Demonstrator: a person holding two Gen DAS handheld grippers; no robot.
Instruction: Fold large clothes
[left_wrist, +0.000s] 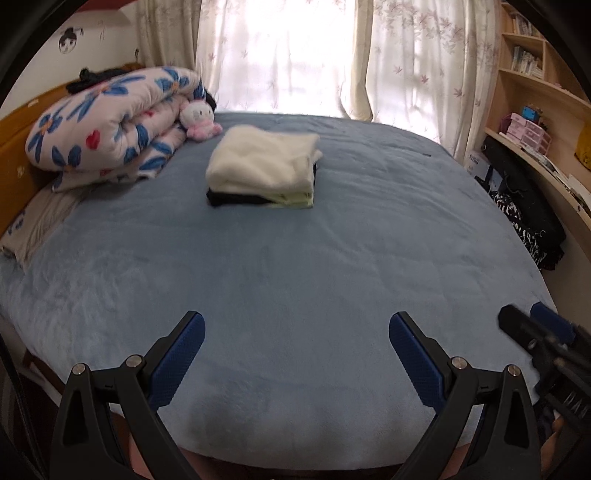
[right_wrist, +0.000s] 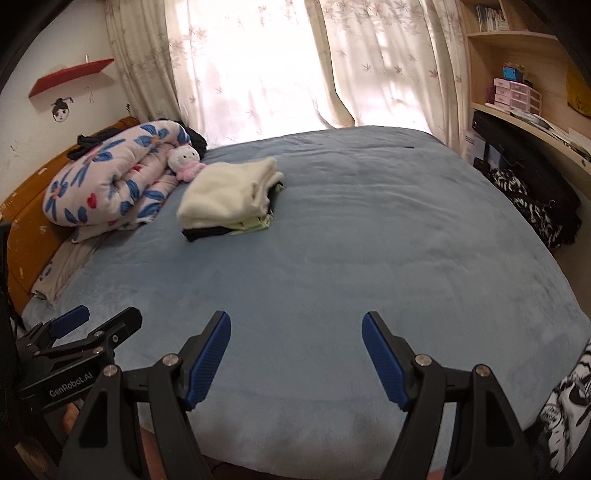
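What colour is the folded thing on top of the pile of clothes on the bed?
Cream white. The top garment shows best in the left wrist view.

"GenRobot.AI" in white on the left claw's (right_wrist: 96, 325) black body

Both wrist views look down across the same bed (left_wrist: 295, 258).
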